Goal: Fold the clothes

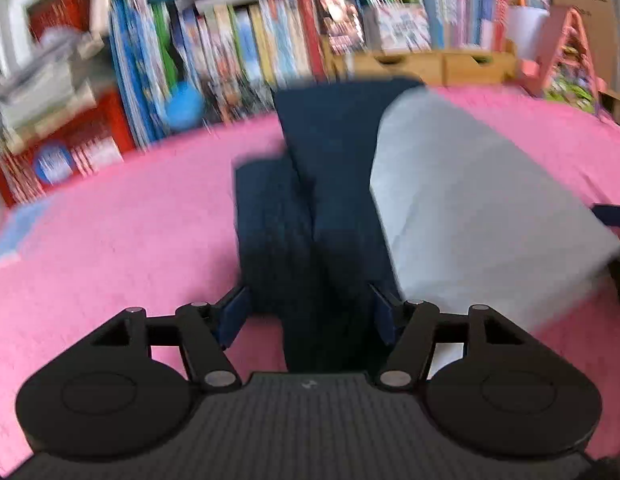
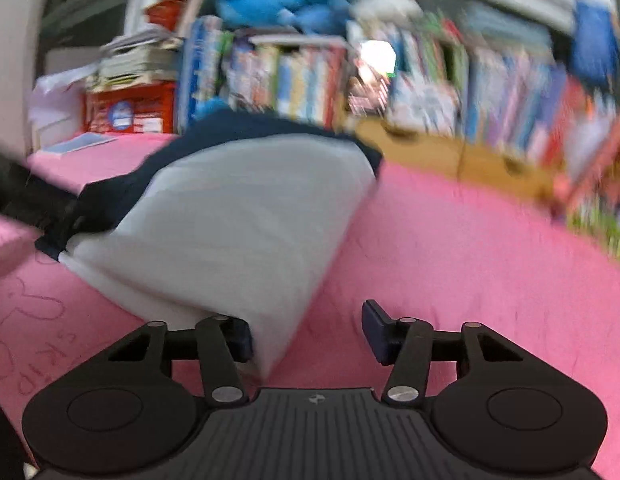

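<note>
Garment [image 1: 470, 208]: two-tone, grey body with navy sleeves, lying partly folded on the pink blanket [image 1: 110, 248]. Background: bookshelf [image 1: 250, 40] packed with bright spines, blue plush toys on top. Both views smeared with motion blur.

Left gripper [image 1: 310, 316]: jaws apart. A navy sleeve [image 1: 330, 200] runs between the two blue pads, straight away from the camera toward the shelf. Pads flank the cloth on either side; no pinch visible, the fabric looks slack between them. I read it as not held.

Right gripper [image 2: 310, 336]: jaws apart. The near corner of the grey panel lies against the left finger [image 2: 242, 340]; the right finger stands clear over bare pink. Cloth is between the jaws but off-centre, and neither pad presses it against the other.

Key relation: the garment's long axis runs away from both tools toward the shelf. The navy side lies ahead of the left gripper, the grey side ahead and left of the right one. Each hand is nearest its own edge, so the next fold likely needs both jaws to close on those near edges before lifting.

View differences: the left wrist camera alone shows the layered navy folds and a second navy strip [image 1: 270, 232] beside the sleeve. The right wrist camera alone shows the navy edge around the far end of the grey panel, a dark bunched part [image 2: 82, 208] at the garment's left, and faint scrawled marks [image 2: 34, 320] on the blanket.
</note>
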The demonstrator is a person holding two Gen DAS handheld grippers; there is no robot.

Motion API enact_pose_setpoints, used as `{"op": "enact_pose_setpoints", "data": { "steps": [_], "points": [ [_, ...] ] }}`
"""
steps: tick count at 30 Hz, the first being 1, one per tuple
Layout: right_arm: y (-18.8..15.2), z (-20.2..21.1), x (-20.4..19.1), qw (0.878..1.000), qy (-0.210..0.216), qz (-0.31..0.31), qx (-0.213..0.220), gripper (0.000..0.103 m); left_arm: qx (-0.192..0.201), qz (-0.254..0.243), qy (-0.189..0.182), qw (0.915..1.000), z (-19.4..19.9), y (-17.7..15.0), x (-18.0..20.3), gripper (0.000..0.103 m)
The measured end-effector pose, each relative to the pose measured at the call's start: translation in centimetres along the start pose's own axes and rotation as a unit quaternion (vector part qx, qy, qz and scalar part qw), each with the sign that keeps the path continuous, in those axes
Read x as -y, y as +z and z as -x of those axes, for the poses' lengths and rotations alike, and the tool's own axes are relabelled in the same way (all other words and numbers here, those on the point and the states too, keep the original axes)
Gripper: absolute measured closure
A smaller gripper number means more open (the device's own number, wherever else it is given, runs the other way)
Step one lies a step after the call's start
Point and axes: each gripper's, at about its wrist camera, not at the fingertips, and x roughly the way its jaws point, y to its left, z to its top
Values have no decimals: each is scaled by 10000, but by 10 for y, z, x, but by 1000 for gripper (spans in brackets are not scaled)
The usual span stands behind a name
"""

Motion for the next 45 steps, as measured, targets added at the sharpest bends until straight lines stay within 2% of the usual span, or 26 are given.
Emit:
{"op": "enact_pose_setpoints", "data": {
  "steps": [11,13,17,22,23,25,26,28,31,33,38,39,40,42,43,45],
  "points": [
    [-3,3,-5,9997,-205,122,48,42,35,-130,161,9998,16,-15,-9,37],
    [-3,3,-6,9996,-208,154,53,41,42,-213,210,9995,18,-17,-11,33],
    [-3,4,-9,9992,-240,320,95,37,8,-65,197,9998,27,-22,-20,32],
    [-4,4,-12,9984,-293,457,142,36,81,-236,424,9988,38,-26,-14,32],
    [-4,4,-12,9985,-285,442,139,36,23,-259,571,9980,37,-28,-15,32],
    [-4,4,-11,9987,-273,402,130,36,-133,-323,973,9946,33,-34,-17,33],
    [-4,3,-10,9989,-262,378,125,36,-139,-224,1027,9944,34,-35,-20,34],
    [-4,3,-8,9990,-241,348,115,36,-87,91,1005,9949,40,-35,-29,45],
    [-4,3,-8,9990,-249,356,114,35,328,356,443,9978,59,-23,-31,45],
    [-5,3,-9,9989,-262,365,117,35,657,236,162,9974,69,-12,-20,40],
    [-5,3,-10,9987,-295,388,127,34,1177,-154,-805,9897,68,18,40,40],
    [-5,3,-10,9987,-305,394,128,34,1263,-284,-956,9870,62,24,57,39],
    [-5,3,-10,9987,-311,395,127,34,1297,-484,-948,9858,55,28,73,38],
    [-4,3,-9,9987,-313,389,121,34,1152,-943,-208,9886,30,27,96,42],
    [-5,3,-9,9988,-302,376,116,34,899,-1058,220,9901,15,22,96,51],
    [-5,3,-7,9991,-255,330,101,31,667,-849,513,9928,10,10,68,49]
  ]
}}
